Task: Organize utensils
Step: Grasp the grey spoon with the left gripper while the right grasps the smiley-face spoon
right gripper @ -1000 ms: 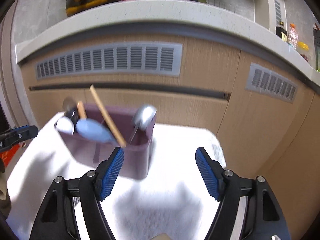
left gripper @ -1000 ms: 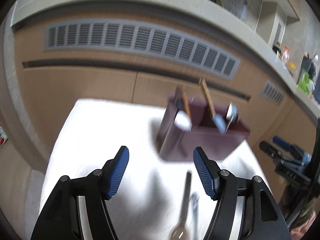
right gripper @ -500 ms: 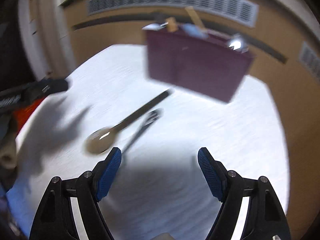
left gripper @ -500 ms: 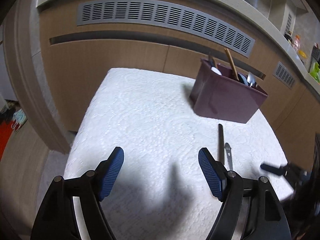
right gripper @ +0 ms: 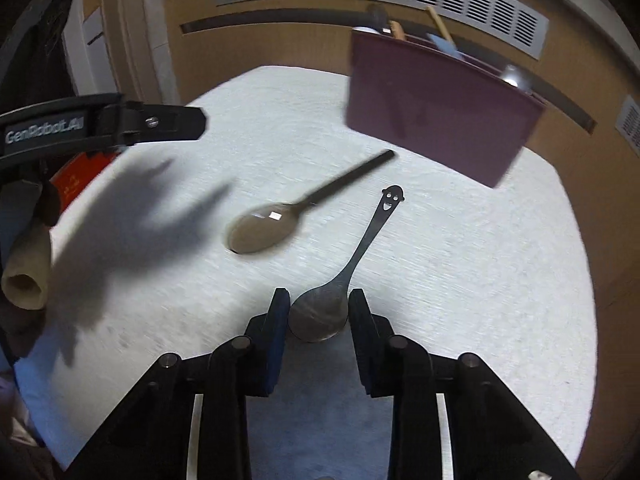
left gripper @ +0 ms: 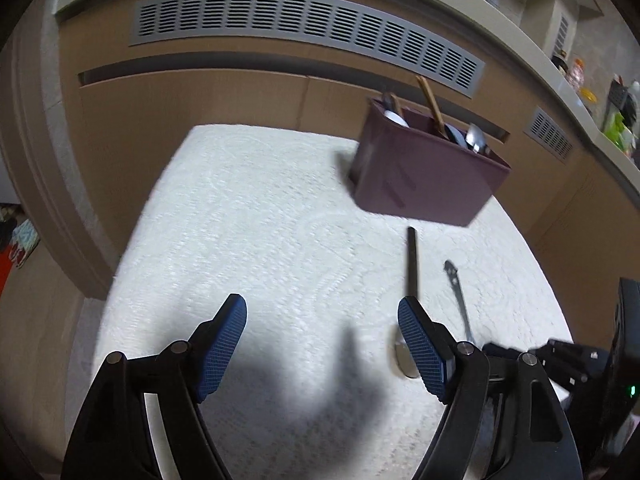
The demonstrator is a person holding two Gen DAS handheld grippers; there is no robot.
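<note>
Two metal spoons lie on the white cloth (right gripper: 480, 280). The smiley-handled spoon (right gripper: 362, 246) points its handle toward the maroon utensil holder (right gripper: 436, 108). My right gripper (right gripper: 319, 300) is closing, and the spoon's bowl fills the gap, touching both blue pads. The dark-handled spoon (right gripper: 264, 226) lies just to its left, free. In the left wrist view my left gripper (left gripper: 320, 308) hangs open over bare cloth with nothing between its fingers. The dark-handled spoon (left gripper: 412, 264) lies beside the left gripper's right finger. The holder (left gripper: 420, 184) carries several utensils.
A wooden cabinet front with grey vent grilles (left gripper: 304, 24) runs behind the table. The left gripper's finger (right gripper: 160, 120) and a rolled sleeve (right gripper: 24, 272) reach in from the left. Bottles and clutter (left gripper: 616, 124) stand on the counter at far right.
The right gripper dropped from the holder to the cloth and closed around the smiley spoon's bowl. The left gripper drew back from the holder and sank, still open.
</note>
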